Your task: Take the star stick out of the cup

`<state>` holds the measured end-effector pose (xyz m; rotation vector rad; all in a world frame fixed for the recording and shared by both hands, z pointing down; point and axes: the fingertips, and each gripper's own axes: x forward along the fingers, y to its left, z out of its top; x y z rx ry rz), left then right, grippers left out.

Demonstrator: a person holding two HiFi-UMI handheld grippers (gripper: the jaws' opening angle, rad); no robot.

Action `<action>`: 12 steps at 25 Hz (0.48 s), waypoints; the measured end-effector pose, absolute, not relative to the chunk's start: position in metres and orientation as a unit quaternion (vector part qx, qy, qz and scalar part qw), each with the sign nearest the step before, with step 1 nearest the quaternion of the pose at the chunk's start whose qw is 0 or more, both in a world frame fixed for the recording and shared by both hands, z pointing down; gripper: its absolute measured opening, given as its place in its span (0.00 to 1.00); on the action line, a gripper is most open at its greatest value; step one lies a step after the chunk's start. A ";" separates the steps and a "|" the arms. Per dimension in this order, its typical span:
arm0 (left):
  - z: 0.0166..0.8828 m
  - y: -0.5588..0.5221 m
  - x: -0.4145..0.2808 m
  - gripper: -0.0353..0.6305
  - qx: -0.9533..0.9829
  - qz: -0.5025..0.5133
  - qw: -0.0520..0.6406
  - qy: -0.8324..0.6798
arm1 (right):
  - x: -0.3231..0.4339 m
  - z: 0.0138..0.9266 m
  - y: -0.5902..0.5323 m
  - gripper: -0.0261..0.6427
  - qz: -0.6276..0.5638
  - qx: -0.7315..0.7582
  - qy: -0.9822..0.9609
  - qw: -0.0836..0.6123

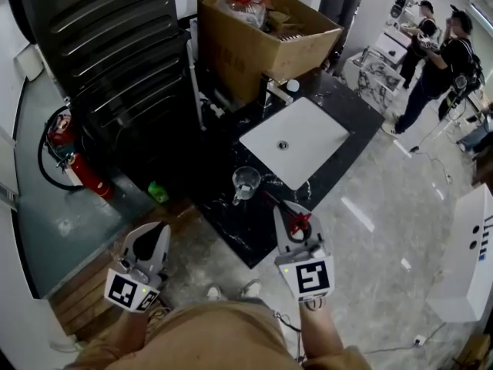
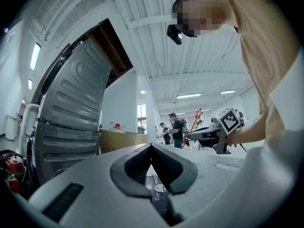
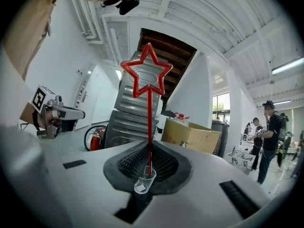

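The star stick [image 3: 147, 82] looks like glossy red plastic. It is pinched between black pads [image 3: 166, 163] with a rough, ribbed, rubbery face. The right gripper [image 3: 149, 148] has a smooth, matt white plastic shell. The cup [image 1: 246, 182] is clear and shiny. The counter [image 1: 231, 230] is polished black stone, veined white; the box [image 1: 254, 45] is matt brown cardboard.

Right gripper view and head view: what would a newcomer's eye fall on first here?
The red star stick, clamped in the right gripper, stands bright in the middle of the right gripper view. In the head view, a clear cup sits on the black counter beside a white sink, with a big cardboard box beyond them.
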<state>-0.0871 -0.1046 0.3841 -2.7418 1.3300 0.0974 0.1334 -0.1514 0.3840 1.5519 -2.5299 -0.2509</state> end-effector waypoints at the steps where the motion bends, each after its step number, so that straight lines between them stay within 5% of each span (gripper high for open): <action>1: 0.384 -0.105 -0.087 0.05 -0.899 0.032 0.046 0.435 | 0.136 0.383 -0.150 0.06 -0.084 0.521 -0.845 0.082; 12: 0.382 -0.109 -0.081 0.05 -0.902 0.040 0.042 0.427 | 0.167 0.377 -0.142 0.06 -0.049 0.548 -0.833 0.056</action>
